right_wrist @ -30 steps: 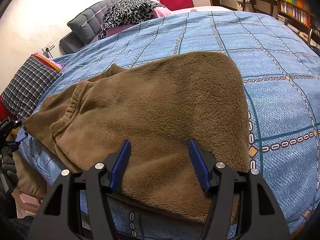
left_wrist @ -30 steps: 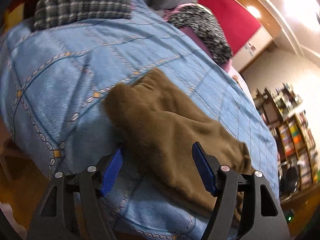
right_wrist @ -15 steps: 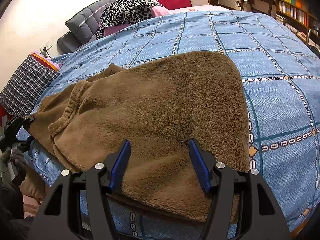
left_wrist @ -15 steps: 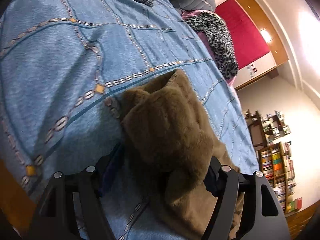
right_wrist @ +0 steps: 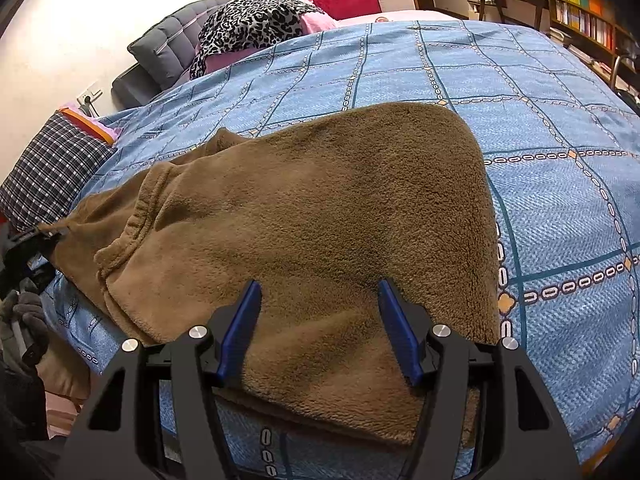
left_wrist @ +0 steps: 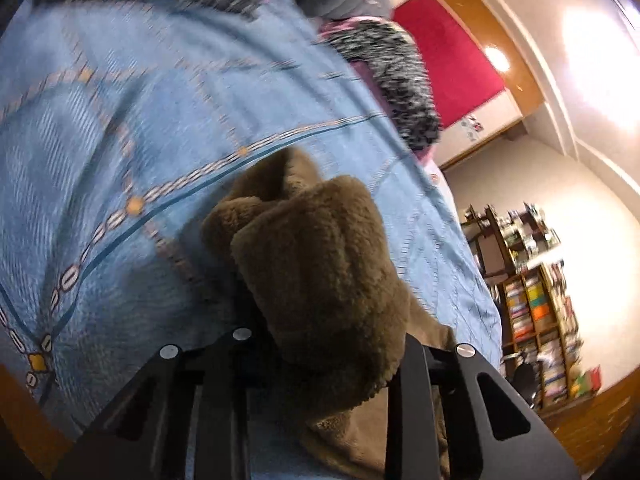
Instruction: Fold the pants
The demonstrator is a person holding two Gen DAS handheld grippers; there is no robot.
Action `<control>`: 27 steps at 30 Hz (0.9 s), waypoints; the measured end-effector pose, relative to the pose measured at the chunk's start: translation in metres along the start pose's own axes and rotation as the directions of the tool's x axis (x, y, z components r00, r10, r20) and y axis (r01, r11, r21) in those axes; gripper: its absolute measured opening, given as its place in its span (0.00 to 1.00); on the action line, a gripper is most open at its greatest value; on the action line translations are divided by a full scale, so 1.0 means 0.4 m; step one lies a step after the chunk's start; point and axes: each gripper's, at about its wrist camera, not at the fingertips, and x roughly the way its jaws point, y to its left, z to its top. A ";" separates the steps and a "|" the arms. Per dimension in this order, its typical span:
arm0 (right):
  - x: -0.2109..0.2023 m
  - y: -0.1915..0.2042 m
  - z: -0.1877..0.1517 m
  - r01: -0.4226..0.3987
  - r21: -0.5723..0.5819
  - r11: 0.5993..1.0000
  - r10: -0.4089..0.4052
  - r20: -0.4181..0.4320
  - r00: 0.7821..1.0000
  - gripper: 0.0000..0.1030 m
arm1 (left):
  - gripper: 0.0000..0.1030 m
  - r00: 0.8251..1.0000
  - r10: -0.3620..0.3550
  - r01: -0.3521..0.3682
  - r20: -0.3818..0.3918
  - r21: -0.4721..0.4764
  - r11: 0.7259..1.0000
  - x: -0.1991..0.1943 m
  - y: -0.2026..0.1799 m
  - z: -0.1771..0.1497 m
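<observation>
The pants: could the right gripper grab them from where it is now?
Probably yes. The right gripper hangs open just over the pants, with only fleece between its fingers and nothing in the way. The left gripper already pinches the far end.

1. It was a home bedroom: a bed (right_wrist: 540, 128) with blue checked cover filled the view.
2. Pillows (right_wrist: 52, 168) lay far left.
3. Bookshelves (right_wrist: 584, 20) stood far right.
</observation>
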 end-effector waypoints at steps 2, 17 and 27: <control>0.000 -0.002 -0.001 -0.004 0.002 1.000 0.004 0.003 1.000 0.61 | 0.25 1.000 -0.017 0.016 0.017 0.065 0.998 -0.021 -0.057 -0.003; -0.016 -0.032 -0.009 -0.090 0.025 0.996 0.089 0.033 0.995 0.61 | 0.25 0.980 -0.196 0.170 -0.026 0.617 0.768 -0.093 -0.595 -0.200; -0.050 -0.058 -0.016 -0.172 0.058 0.983 0.168 0.067 0.983 0.61 | 0.25 0.945 -0.192 0.325 -0.265 0.824 0.464 -0.008 -0.818 -0.495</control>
